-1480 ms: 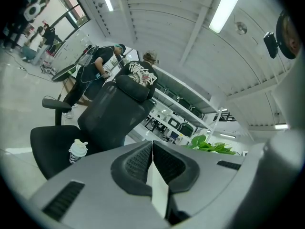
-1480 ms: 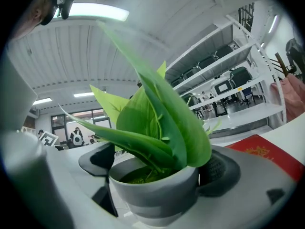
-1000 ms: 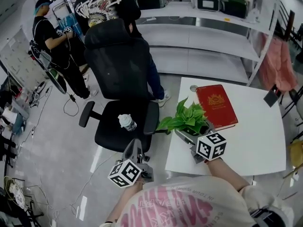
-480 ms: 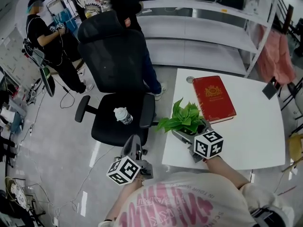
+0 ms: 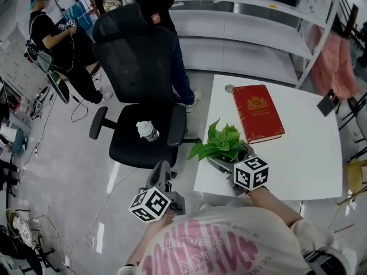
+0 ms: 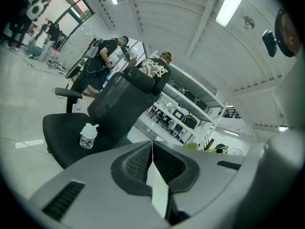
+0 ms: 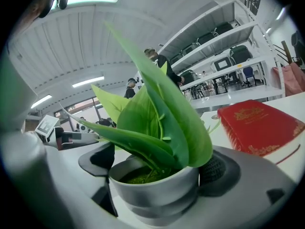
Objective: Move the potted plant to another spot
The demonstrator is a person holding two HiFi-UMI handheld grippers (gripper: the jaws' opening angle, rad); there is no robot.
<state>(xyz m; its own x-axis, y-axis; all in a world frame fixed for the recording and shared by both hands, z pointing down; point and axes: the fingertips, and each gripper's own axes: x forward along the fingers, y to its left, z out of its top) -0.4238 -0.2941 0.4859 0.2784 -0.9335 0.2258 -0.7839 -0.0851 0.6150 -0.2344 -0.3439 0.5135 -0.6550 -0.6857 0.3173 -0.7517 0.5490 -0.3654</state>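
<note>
The potted plant (image 5: 221,144), green leaves in a small white pot (image 7: 155,187), stands near the front left edge of the white table (image 5: 309,153). My right gripper (image 5: 229,166) is shut on the pot, one pad (image 7: 217,171) pressed to each side of it. My left gripper (image 5: 160,179) hangs off the table, over the floor beside the office chair (image 5: 140,136); its jaws are shut with nothing between them. In the left gripper view my left gripper (image 6: 152,149) points at the chair seat.
A red book (image 5: 257,113) lies on the table just behind the plant. A small bottle (image 5: 147,130) sits on the black chair seat. Two people (image 5: 54,36) stand beyond the chair. White shelving (image 5: 246,22) runs along the back.
The view has shifted a little, so everything sits slightly higher in frame. My right gripper stays closed on the pot, and the left gripper has barely moved.
</note>
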